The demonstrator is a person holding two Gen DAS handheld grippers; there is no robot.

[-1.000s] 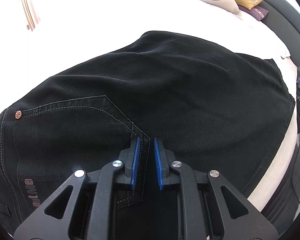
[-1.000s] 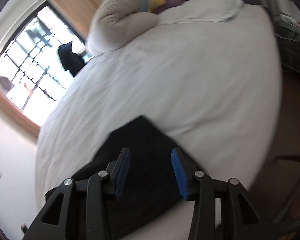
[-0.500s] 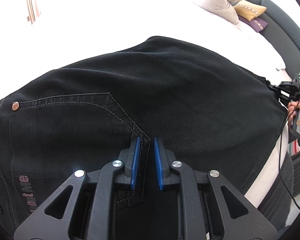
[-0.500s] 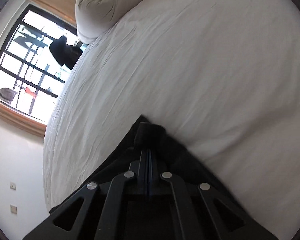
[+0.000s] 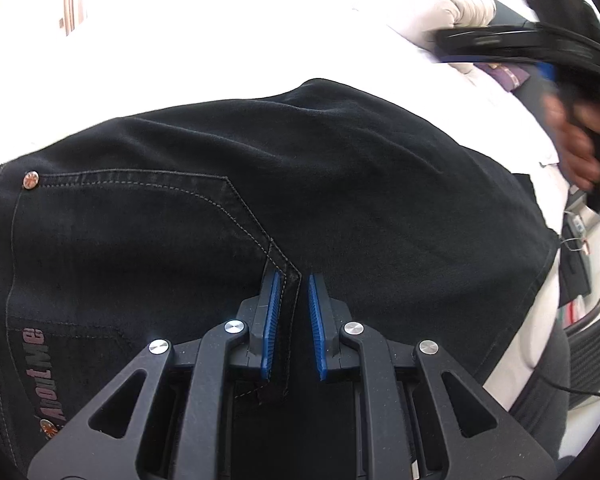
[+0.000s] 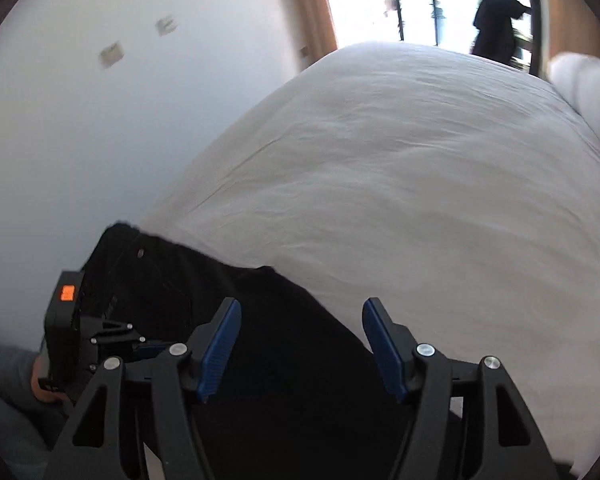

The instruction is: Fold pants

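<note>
Black pants [image 5: 300, 184] spread flat on white bed [image 6: 420, 168], pocket seam uppermost. Left claw [image 5: 292, 312] nearly closed, pinching folded seam edge at near hem. Right claw [image 6: 300, 340] just reopened after clamping the far corner half a second ago, now empty above the fabric. Corner released; likely one fold laid, next grasp pending.

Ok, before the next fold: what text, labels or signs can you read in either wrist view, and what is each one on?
"About Me": pinkish lettering on the black pants, beside the back pocket, left wrist view.
Orange label on the left gripper's body, right wrist view: too blurred to read.
Copper rivet at the pocket corner: a pattern, no legible text.
Nothing else readable.
</note>
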